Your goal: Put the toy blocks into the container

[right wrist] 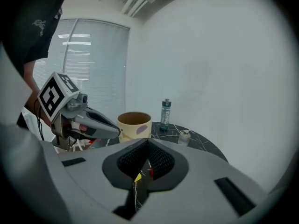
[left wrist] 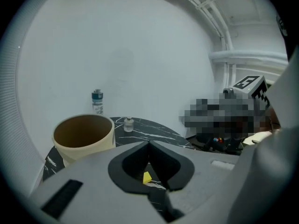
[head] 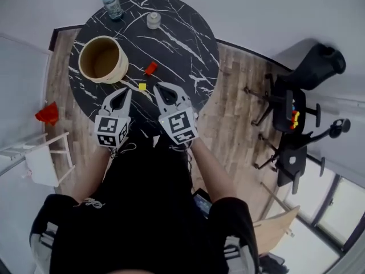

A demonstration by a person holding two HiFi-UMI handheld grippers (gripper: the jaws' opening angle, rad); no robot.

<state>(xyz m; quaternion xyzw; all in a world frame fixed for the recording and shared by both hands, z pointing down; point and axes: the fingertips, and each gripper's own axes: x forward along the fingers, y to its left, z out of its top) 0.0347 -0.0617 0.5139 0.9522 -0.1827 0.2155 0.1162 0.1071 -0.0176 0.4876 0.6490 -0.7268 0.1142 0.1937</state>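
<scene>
Head view: my left gripper (head: 126, 91) and my right gripper (head: 159, 87), both with jaws together and nothing held, over the black marble table (head: 188, 33). Yellow block (head: 142, 86) lies between their tips. Red block (head: 150, 68) just beyond it. Tan container (head: 102, 59) upright, left of both blocks.

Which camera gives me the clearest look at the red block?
The head view: the red block lies unobstructed on the table, right of the container. The right gripper view shows only a red sliver past its jaws; the left gripper view shows none.
</scene>
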